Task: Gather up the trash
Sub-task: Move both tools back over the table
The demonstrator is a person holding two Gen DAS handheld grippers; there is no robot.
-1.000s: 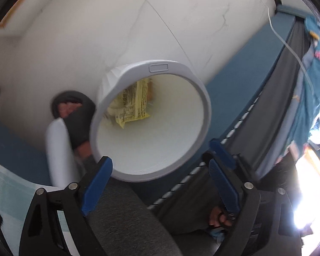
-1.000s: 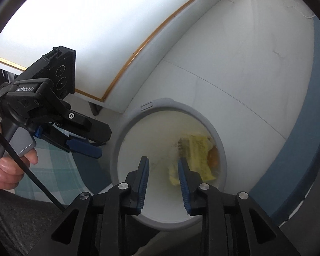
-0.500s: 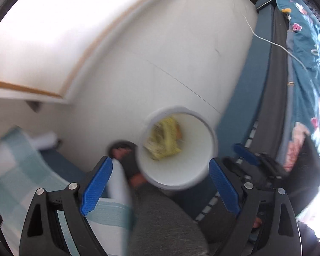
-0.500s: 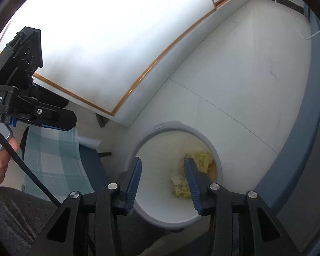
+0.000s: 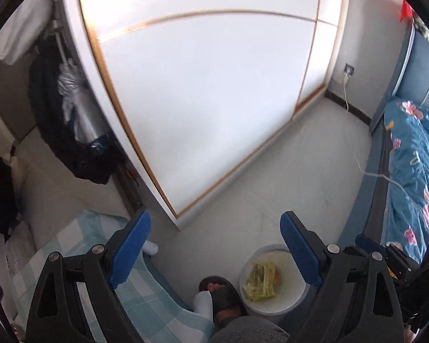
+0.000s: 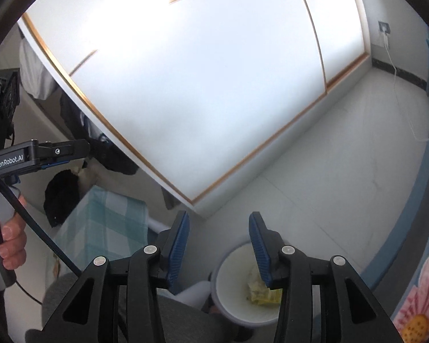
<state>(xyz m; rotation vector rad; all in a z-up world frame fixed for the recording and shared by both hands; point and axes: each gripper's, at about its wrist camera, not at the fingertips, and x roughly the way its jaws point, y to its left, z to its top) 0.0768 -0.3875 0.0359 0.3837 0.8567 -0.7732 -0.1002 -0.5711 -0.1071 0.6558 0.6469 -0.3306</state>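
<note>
A white round bin [image 5: 293, 305] [image 6: 228, 294] stands on the floor far below both grippers. Inside it lies a crumpled yellow wrapper [image 5: 260, 281] [image 6: 261, 293] with something orange beside it. My left gripper [image 5: 214, 245] is wide open and holds nothing. My right gripper [image 6: 218, 243] is high above the bin, its jaws opening, with nothing between the blue pads. The left gripper's black body [image 6: 40, 154] shows at the left of the right wrist view, held by a hand [image 6: 10, 245].
A white wardrobe with gold trim [image 5: 214, 100] fills the far side, dark clothes [image 5: 71, 120] hanging at its left. A checked teal cloth [image 5: 146, 294] lies at lower left. A floral bed [image 5: 414, 171] runs along the right. A slippered foot [image 5: 220, 294] stands beside the bin.
Both grippers have risen well above the bin and tilted up, so the bin looks small and the wardrobe fills the views. The right jaws have widened.
</note>
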